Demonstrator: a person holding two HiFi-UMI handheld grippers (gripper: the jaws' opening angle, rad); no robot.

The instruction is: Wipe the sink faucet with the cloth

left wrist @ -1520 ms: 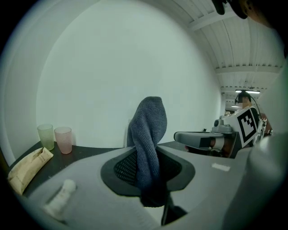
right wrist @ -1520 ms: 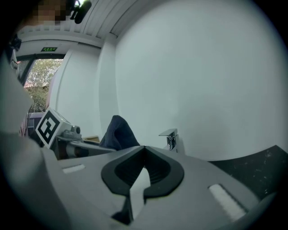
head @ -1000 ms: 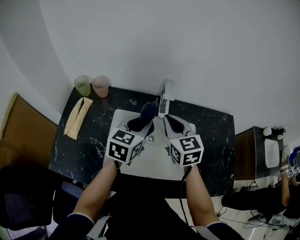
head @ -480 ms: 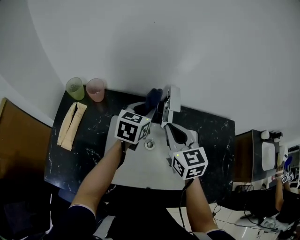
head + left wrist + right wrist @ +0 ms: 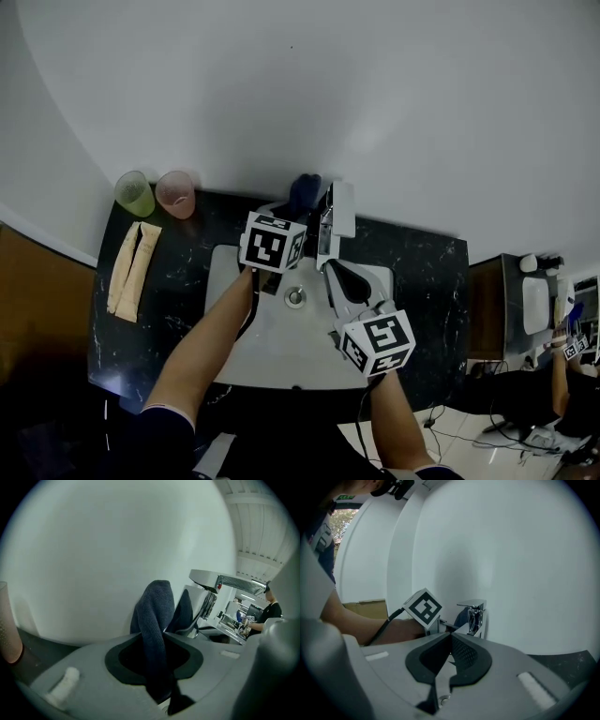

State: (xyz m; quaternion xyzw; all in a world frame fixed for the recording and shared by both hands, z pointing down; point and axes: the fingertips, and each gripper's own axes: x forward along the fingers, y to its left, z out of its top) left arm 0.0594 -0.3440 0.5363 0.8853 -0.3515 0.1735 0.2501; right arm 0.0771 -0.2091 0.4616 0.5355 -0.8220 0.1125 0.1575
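My left gripper [image 5: 298,208] is shut on a dark blue cloth [image 5: 305,191], which sticks up from its jaws just left of the chrome faucet [image 5: 330,217] at the back of the white sink [image 5: 272,349]. In the left gripper view the cloth [image 5: 157,616] stands upright between the jaws, with the faucet spout [image 5: 225,580] to its right. My right gripper [image 5: 336,272] is shut with nothing in it, over the basin in front of the faucet. In the right gripper view its jaws [image 5: 450,639] point at the faucet [image 5: 474,616].
A green cup [image 5: 134,194] and a pink cup [image 5: 174,193] stand at the back left of the black marble counter [image 5: 431,272]. A beige folded item [image 5: 129,267] lies on its left end. The drain [image 5: 295,297] is mid-basin. A white wall is behind.
My left gripper has carried the cloth from over the basin up to the left side of the faucet at the back. The right gripper has hardly moved.
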